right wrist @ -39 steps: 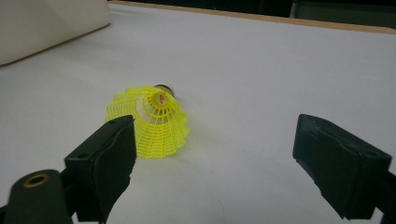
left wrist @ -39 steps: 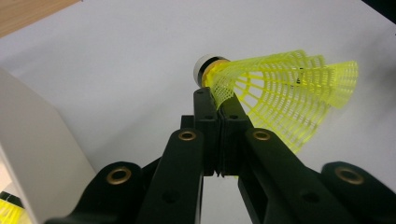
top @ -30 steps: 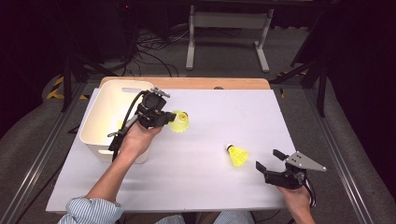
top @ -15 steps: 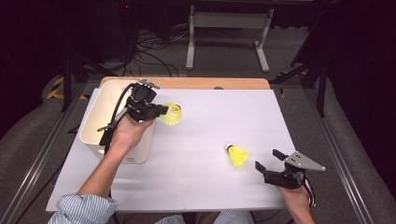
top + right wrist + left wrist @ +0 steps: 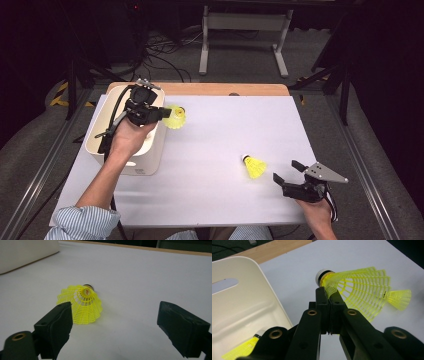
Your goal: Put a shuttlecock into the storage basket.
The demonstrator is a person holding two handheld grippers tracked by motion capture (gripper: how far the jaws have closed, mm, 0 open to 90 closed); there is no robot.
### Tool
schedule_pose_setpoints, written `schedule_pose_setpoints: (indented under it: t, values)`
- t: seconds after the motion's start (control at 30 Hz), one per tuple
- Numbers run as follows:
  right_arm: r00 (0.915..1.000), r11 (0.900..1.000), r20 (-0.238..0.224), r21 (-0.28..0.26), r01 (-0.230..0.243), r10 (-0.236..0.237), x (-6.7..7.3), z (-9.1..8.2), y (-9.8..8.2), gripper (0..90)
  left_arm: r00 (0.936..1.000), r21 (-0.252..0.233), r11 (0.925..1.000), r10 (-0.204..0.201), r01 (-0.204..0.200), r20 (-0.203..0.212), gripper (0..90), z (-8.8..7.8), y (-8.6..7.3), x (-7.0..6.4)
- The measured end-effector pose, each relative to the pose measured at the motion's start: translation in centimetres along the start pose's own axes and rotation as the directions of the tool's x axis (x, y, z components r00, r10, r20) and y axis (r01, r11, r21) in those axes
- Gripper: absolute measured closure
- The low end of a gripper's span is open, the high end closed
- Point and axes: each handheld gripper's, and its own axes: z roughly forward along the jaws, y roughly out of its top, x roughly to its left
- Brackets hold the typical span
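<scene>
My left gripper (image 5: 161, 114) is shut on the skirt of a yellow shuttlecock (image 5: 174, 117), held in the air at the right rim of the cream bin (image 5: 95, 132). In the left gripper view the jaws pinch the yellow mesh of that shuttlecock (image 5: 359, 293) just below its white cork, and another yellow shuttlecock (image 5: 244, 348) lies inside the bin (image 5: 242, 297). A second shuttlecock (image 5: 254, 166) lies on its side on the white table. My right gripper (image 5: 287, 171) rests open just right of it, and that shuttlecock (image 5: 81, 303) lies ahead of its left jaw.
The white table top (image 5: 225, 135) has a wooden strip along its far edge. Beyond it, on the floor, are cables and a grey metal stand (image 5: 242, 30). Metal rails run down both sides of the table.
My left gripper has carried its shuttlecock left and away from me, towards the bin. The right gripper and the shuttlecock near it have stayed in place.
</scene>
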Motion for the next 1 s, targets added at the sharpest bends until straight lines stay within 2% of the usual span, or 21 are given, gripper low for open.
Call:
schedule_pose_setpoints:
  t: [0.23, 0.3, 0.5, 0.73, 1.0]
  values:
    - [1.0, 1.0, 0.003, 0.007, 0.0, 0.0, 0.0, 0.1, 0.0, 13.6, 0.9997, -0.01, 0.9998, -0.018, 0.018, -0.018, 88.9, -0.4, -0.1, 1.0]
    - [1.0, 1.0, 0.003, 0.006, 0.001, -0.001, 0.0, 0.1, 0.0, 13.6, 0.9992, -0.019, 0.9992, -0.035, 0.034, -0.021, 88.9, -0.7, -0.1, 1.3]
    - [1.0, 1.0, 0.003, 0.008, 0.002, -0.002, 0.1, 0.1, 0.0, 13.5, 0.9987, -0.023, 0.999, -0.039, 0.039, -0.033, 88.9, -1.0, -0.2, 1.8]
    - [1.0, 1.0, 0.001, 0.009, 0.002, -0.002, 0.1, 0.1, 0.0, 13.5, 0.9968, -0.027, 0.9985, -0.049, 0.048, -0.063, 88.9, -1.5, -0.7, 2.7]
    - [1.0, 1.0, 0.0, 0.008, 0.003, -0.003, 0.1, 0.1, 0.0, 13.4, 0.9936, -0.031, 0.9966, -0.079, 0.076, -0.081, 88.9, -1.7, -1.1, 3.6]
